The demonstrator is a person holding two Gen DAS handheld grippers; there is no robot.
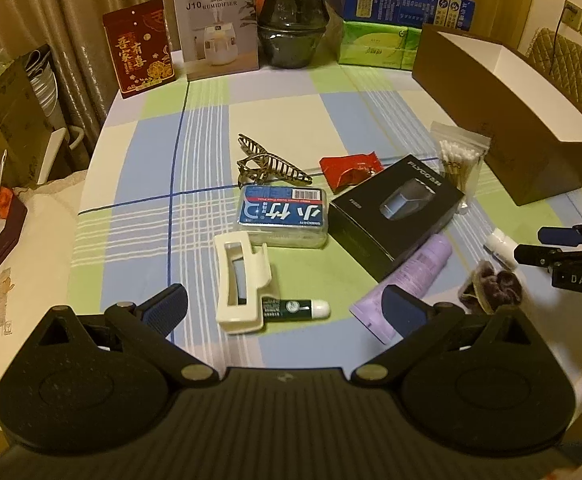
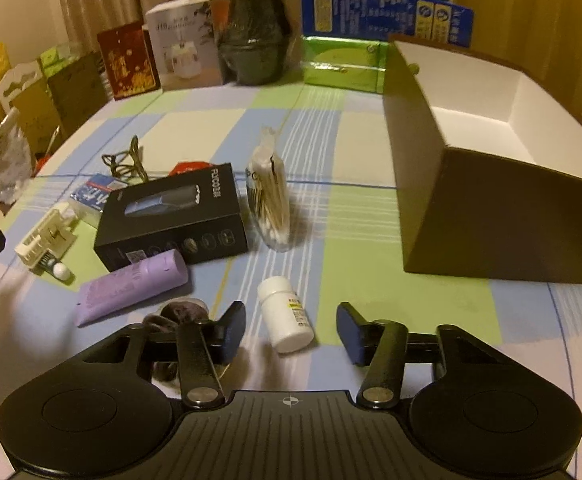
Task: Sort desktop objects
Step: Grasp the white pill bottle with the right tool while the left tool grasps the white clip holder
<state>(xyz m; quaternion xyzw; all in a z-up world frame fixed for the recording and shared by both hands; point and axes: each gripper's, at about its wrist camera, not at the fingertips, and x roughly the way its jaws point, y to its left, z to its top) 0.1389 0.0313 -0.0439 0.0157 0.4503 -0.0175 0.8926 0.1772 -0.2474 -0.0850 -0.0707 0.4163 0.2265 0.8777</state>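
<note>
The right gripper (image 2: 291,330) jaws are spread around the white bottle (image 2: 286,314), untouched; the left gripper (image 1: 287,306) jaws are spread, the lip balm (image 1: 297,309) at twelve o'clock.

Open checked tablecloth (image 2: 355,224) between the clear bag of cotton swabs (image 2: 271,196) and the tall brown open-topped cardboard box (image 2: 503,224): passable. Centre-left crowded: black rectangular shaver carton (image 2: 175,216), lilac squeeze tube (image 2: 131,286) touching its near edge, cream plastic clip (image 1: 241,280), blue-labelled clear floss case (image 1: 283,216), bronze claw hair clip (image 1: 269,164). Small white pill bottle (image 2: 287,314) lies in the near lane. Rear edge walled by standing cartons and a dark wrapped vase (image 2: 253,36).
</note>
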